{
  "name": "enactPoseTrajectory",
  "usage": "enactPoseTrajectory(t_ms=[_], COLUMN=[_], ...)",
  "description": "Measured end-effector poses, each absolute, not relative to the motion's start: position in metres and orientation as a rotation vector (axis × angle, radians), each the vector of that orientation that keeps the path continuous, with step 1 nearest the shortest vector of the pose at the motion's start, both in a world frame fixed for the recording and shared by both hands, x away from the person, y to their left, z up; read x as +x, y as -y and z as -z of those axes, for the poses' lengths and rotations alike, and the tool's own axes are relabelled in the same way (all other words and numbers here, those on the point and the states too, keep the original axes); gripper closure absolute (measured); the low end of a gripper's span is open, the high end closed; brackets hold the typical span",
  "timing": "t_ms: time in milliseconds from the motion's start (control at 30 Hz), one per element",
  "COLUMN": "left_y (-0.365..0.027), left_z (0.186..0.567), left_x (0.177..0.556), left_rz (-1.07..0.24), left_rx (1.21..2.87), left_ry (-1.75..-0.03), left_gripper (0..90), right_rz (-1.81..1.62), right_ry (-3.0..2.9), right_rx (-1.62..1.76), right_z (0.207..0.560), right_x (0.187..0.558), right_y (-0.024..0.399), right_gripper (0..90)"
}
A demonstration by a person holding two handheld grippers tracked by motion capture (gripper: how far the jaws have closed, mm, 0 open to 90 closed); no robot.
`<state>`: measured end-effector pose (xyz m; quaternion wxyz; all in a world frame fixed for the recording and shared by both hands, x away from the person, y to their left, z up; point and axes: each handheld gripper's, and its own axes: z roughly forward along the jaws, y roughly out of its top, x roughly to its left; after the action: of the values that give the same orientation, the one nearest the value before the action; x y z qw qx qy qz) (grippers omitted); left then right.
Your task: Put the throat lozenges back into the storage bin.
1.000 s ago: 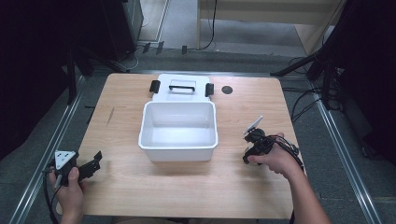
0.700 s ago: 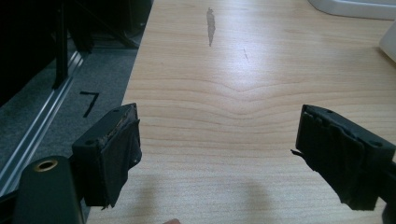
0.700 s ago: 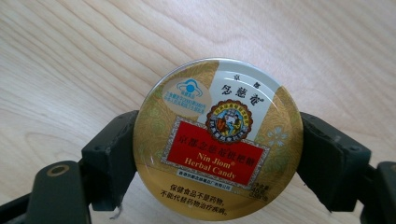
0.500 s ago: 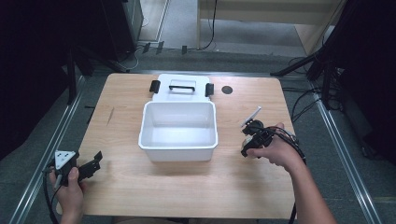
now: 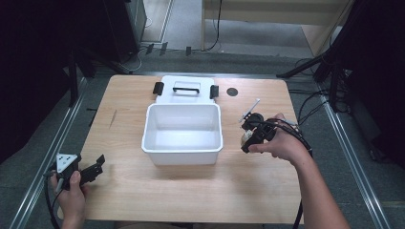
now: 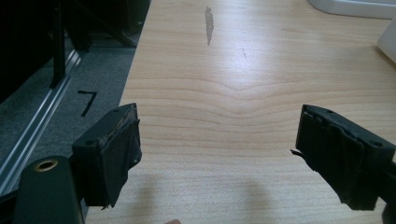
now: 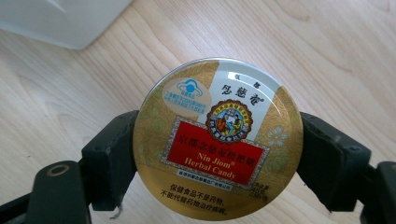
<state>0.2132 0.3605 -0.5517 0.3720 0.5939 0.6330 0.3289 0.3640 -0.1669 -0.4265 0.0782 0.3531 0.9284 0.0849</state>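
Note:
A round gold candy tin with a red and white label sits between the jaws of my right gripper, which is shut on its rim. In the high view the right gripper holds the candy tin above the table, just right of the white bin. The bin's inside looks bare. My left gripper rests at the table's front left corner. Its jaws stand wide open over bare wood, as the left gripper view shows.
The bin's white lid with a black handle and black clips lies flat behind the bin. A small dark round spot marks the wooden table at the back right. Metal rails run along both table sides.
My right gripper has risen off the table with the tin and drifted left toward the bin. The left gripper has stayed where it was.

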Motion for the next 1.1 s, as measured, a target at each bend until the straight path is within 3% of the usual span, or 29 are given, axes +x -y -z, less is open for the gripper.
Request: enactPoseTrajectory(t_ms=[1100], left_y=[-0.361], left_z=[0.552], left_x=[0.214], left_rz=[-0.828], left_rx=[1.523], left_ry=[-1.624], left_gripper=[14.6], right_rz=[-0.247], right_ry=[-2.830], right_rx=[0.840], right_z=[0.360], right_x=[0.375], right_y=[0.116], right_gripper=[20.3])
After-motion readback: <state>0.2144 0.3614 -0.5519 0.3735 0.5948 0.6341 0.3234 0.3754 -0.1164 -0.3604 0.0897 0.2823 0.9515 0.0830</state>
